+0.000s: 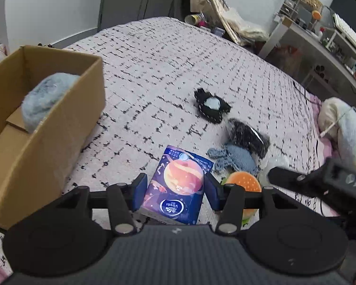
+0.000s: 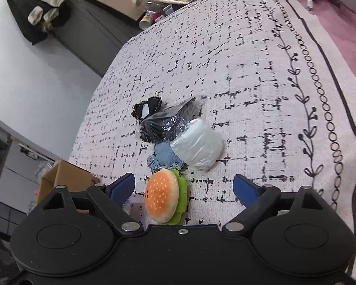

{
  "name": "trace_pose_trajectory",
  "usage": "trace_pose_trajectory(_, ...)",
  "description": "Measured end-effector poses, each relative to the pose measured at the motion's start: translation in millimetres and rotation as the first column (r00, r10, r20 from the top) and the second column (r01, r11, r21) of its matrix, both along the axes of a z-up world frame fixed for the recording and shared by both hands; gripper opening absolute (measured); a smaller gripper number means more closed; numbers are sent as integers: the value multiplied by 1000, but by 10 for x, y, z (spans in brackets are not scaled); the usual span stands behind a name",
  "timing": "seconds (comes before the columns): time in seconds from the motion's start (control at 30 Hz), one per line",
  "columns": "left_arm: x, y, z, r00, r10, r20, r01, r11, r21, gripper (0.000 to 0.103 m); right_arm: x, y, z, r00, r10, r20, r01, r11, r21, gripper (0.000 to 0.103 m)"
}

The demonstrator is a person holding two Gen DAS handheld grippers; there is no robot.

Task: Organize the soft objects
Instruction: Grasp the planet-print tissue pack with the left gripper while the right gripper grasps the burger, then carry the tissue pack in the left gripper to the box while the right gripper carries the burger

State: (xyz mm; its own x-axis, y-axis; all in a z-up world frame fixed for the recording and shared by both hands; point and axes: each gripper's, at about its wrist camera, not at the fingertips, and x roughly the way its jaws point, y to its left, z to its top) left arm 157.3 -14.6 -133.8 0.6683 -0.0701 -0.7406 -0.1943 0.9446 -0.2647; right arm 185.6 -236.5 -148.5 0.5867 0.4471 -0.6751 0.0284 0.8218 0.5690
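My left gripper is shut on a purple tissue pack printed with a planet, held above the bed. A cardboard box stands to its left with a fluffy blue toy inside. My right gripper is open, with a plush hamburger lying between its fingers on the bedspread. Beyond it lie a blue knit cloth, a white plastic roll, a black bagged item and a black lace piece. The hamburger also shows in the left wrist view.
The patterned bedspread covers the bed. A pale plush and pillows lie at the right edge. A cluttered desk stands beyond the bed. The right gripper appears at the right of the left wrist view.
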Motion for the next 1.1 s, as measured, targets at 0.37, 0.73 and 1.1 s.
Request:
trace_pose_trajectory(0.37,-95,124,224,999,22,39,-21,1000,-24,51,139,207,-81,998,44,-44,-44,999,7,48)
trace_pose_trajectory(0.73,-227,67,394,998,7,64,-6,1000,-12,51,-78,43,53,998,47,-43,-46,999,21,18)
trace_pose_trajectory(1.1,-351,-21,641,992,-14,125,19,999,-35,51,-290,-88,403,999,22,39,-24,997,67,18)
